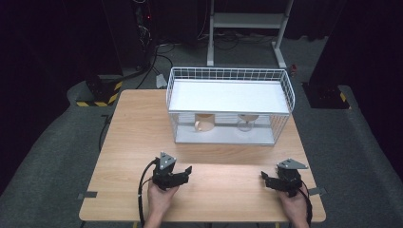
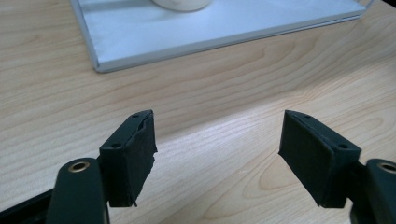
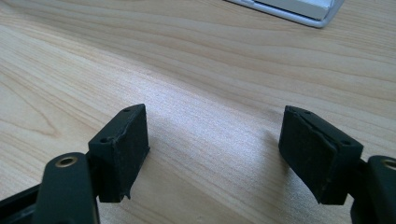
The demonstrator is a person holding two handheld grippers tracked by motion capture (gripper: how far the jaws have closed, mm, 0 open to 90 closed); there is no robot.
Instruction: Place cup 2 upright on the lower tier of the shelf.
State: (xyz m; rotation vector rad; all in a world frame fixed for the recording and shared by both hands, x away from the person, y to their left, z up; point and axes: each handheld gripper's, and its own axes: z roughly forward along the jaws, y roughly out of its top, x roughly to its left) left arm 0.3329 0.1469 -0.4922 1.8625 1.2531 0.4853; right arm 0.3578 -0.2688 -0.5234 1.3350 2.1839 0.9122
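Table (image 1: 138, 137) was seen in light wood with grain pattern. Wire rack (image 1: 228, 76) was white, its shelf (image 1: 228, 97) white, its base (image 2: 196, 39) pale grey. A beige cup (image 1: 204, 123) and a clear glass (image 1: 245, 123) were noted inside. Both grippers, left (image 1: 186, 172) and right (image 1: 266, 176), were black, with grey top plates. Floor (image 1: 43, 156) was grey.

Your wooden table (image 1: 133, 142) stands on grey carpet (image 1: 43, 156), with dark curtained surroundings, a white metal stand (image 1: 247, 21) behind, and hazard-striped floor blocks (image 1: 97, 92) at left.
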